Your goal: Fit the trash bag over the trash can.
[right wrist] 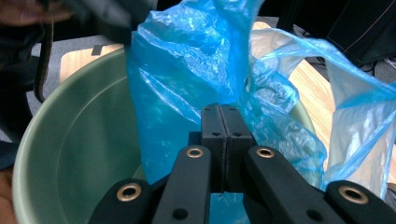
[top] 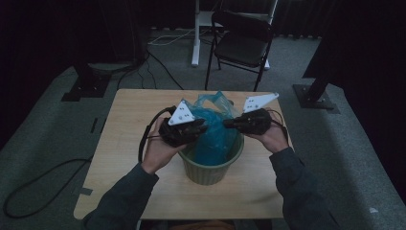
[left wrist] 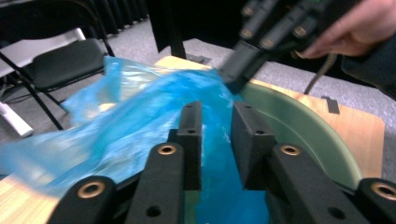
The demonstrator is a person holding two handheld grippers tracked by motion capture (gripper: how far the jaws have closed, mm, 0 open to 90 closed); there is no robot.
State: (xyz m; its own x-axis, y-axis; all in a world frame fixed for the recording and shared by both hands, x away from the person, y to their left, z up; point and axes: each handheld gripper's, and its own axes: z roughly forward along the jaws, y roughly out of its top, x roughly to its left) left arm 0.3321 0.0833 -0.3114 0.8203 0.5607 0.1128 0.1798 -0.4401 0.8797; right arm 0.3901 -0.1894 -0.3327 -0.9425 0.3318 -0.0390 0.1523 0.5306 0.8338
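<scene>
A green ribbed bin (top: 210, 172) stands on the wooden table (top: 134, 115) with a blue plastic bag (top: 210, 136) rising out of it. Both of my grippers hover over the bin's top, pointing toward each other. My left gripper (top: 203, 128) is open; in its own view the jaws (left wrist: 215, 116) stand apart with blue bag film (left wrist: 140, 121) showing in the gap, above the bin's rim (left wrist: 299, 126). My right gripper (top: 227, 123) has its jaws pressed together (right wrist: 219, 112) on a fold of the bag (right wrist: 187, 60). In the left gripper view its tip (left wrist: 233, 81) pinches the bag's edge.
A black folding chair (top: 242, 40) and a white desk leg (top: 195, 33) stand on the carpet behind the table. Black stand bases (top: 86, 86) (top: 313, 98) flank the table's far corners. A cable (top: 38, 187) loops on the floor at left.
</scene>
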